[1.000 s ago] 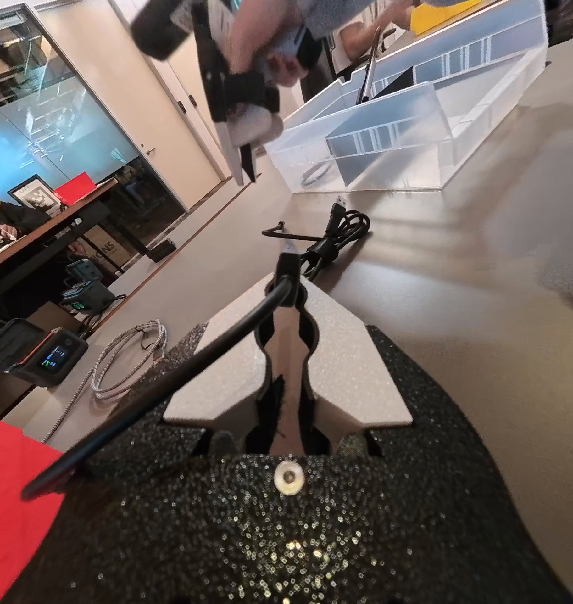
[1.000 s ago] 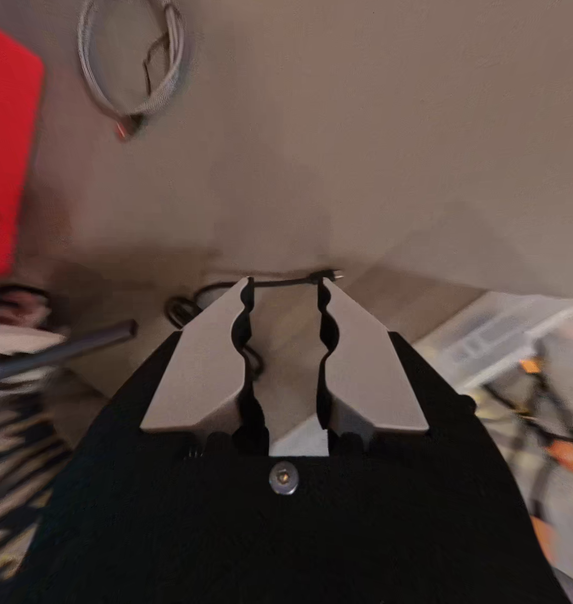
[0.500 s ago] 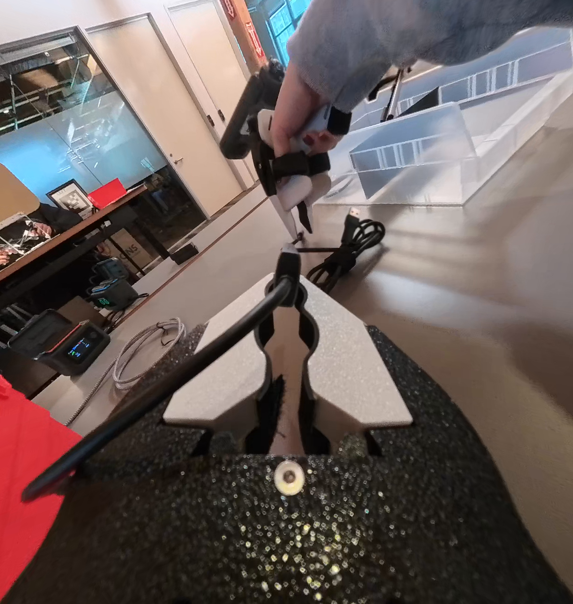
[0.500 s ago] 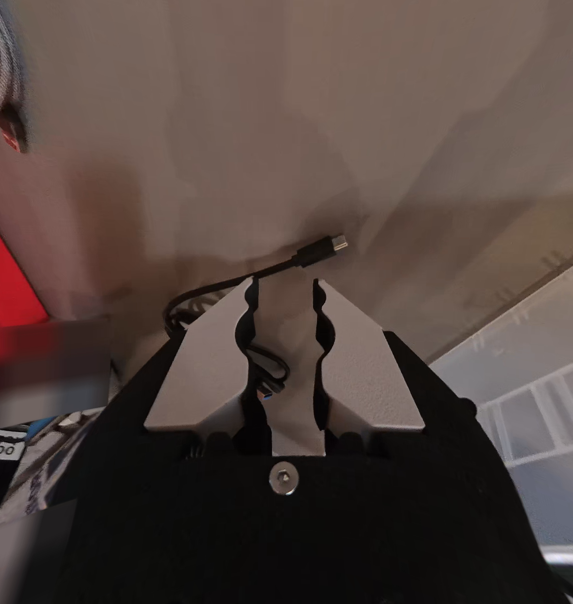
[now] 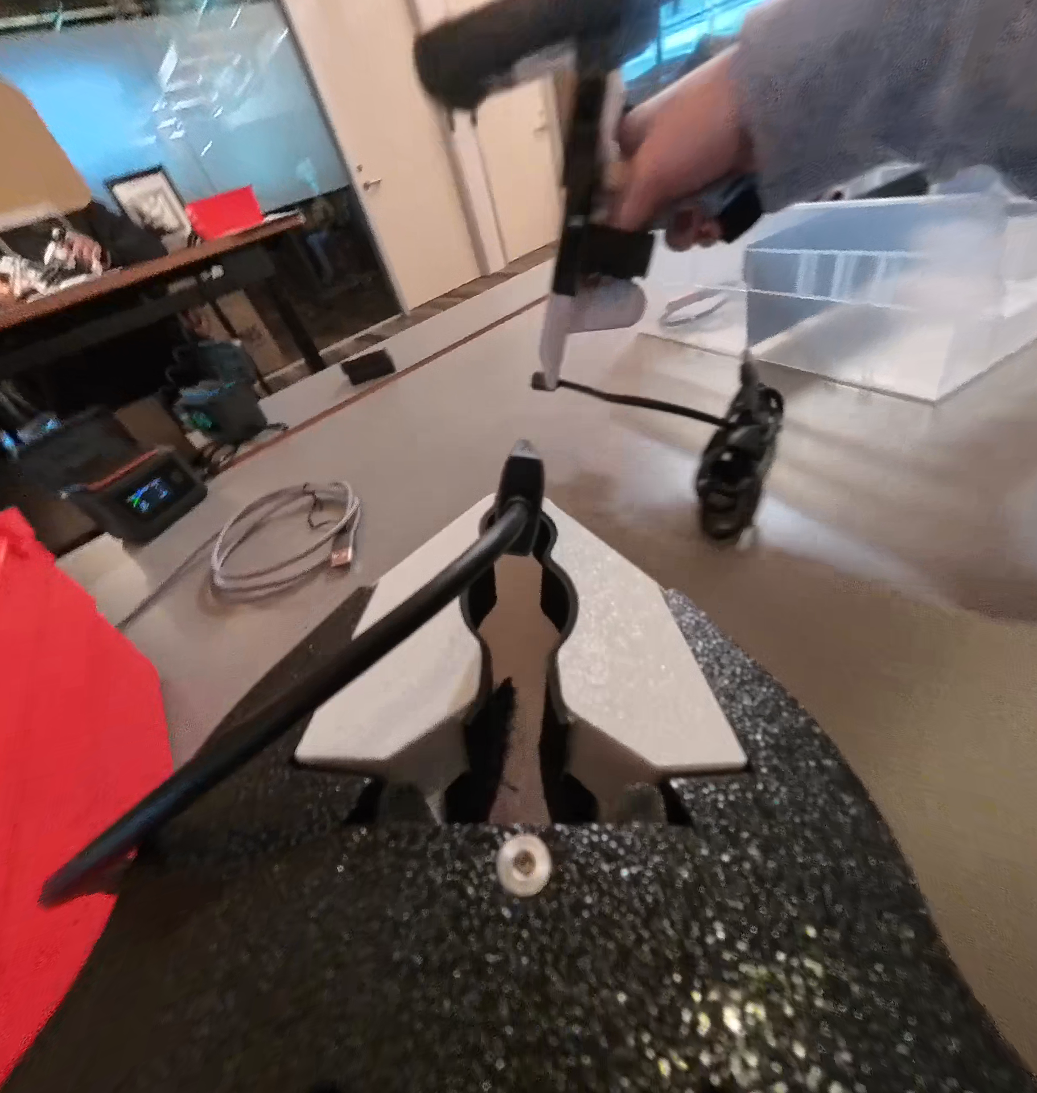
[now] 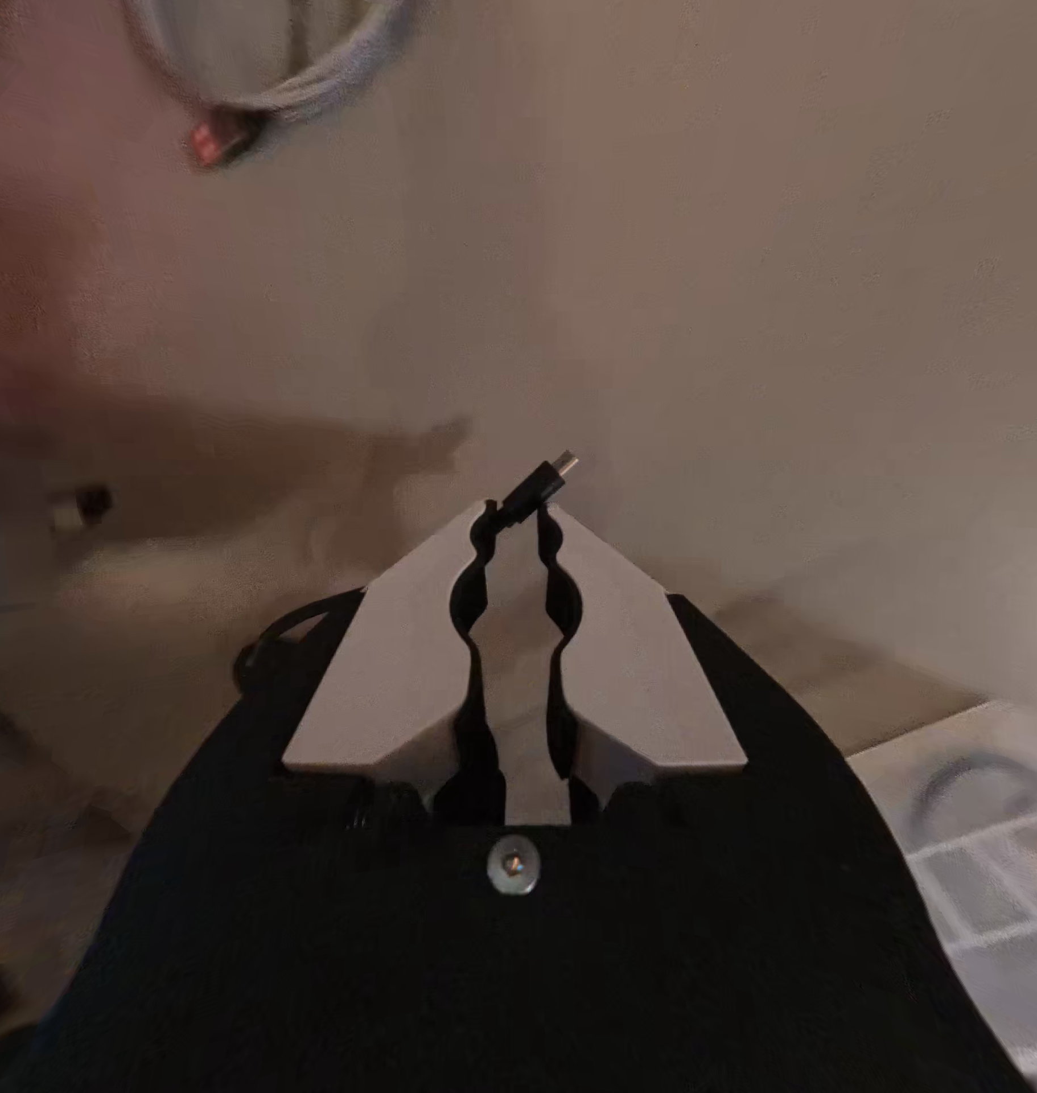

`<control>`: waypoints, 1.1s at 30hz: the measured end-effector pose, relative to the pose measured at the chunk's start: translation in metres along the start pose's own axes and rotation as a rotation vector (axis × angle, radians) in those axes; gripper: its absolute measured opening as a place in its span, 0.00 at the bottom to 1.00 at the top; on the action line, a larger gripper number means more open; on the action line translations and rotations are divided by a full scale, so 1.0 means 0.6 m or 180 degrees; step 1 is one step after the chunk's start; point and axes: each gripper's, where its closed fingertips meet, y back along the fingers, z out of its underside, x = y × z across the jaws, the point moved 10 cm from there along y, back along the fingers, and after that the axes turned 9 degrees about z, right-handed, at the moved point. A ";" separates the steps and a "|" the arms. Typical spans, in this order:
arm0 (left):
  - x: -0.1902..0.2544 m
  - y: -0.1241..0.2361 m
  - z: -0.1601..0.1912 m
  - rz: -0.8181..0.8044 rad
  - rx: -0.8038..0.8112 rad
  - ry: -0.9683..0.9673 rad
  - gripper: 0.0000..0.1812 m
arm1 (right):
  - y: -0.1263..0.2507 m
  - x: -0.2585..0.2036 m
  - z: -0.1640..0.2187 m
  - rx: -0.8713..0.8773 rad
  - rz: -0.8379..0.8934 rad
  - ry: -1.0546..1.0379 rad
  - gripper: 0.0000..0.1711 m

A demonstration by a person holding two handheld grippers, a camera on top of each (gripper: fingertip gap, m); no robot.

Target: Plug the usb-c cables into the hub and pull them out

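My left gripper [image 5: 519, 514] is shut on a black connector [image 5: 523, 473] whose thick black cable [image 5: 339, 656] trails back to the lower left. My right gripper [image 6: 513, 511] is shut on the plug [image 6: 540, 485] of a thin black usb-c cable, and the metal tip pokes out past the fingertips. In the left wrist view the right gripper [image 5: 548, 378] holds that plug above the table. The cable runs from it to its tied black bundle [image 5: 738, 473], which is tipped up on end. No hub body is clearly visible.
A coiled grey braided cable [image 5: 285, 532] lies on the beige table at left and also shows in the right wrist view [image 6: 268, 77]. A clear plastic bin [image 5: 859, 307] stands at the back right. A red cloth [image 5: 43, 739] is at near left. A dark device with a screen [image 5: 143, 497] sits beyond the table edge.
My right gripper came down over the black cable's plug, closed on it and raised it, pulling the bundle up on end. My left gripper kept hold of its connector.
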 end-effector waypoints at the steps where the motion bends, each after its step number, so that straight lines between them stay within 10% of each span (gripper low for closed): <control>1: -0.006 0.002 0.001 -0.0062 -0.0009 0.0088 0.03 | 0.010 -0.023 -0.001 0.0135 0.0174 0.0475 0.07; 10: -0.017 0.006 0.009 -0.0355 -0.0325 0.0138 0.03 | 0.020 -0.219 0.071 0.0883 0.1876 0.4201 0.05; 33: -0.003 -0.004 0.025 -0.0165 -0.0976 -0.0504 0.03 | 0.014 -0.323 0.088 0.1145 0.2364 0.5008 0.04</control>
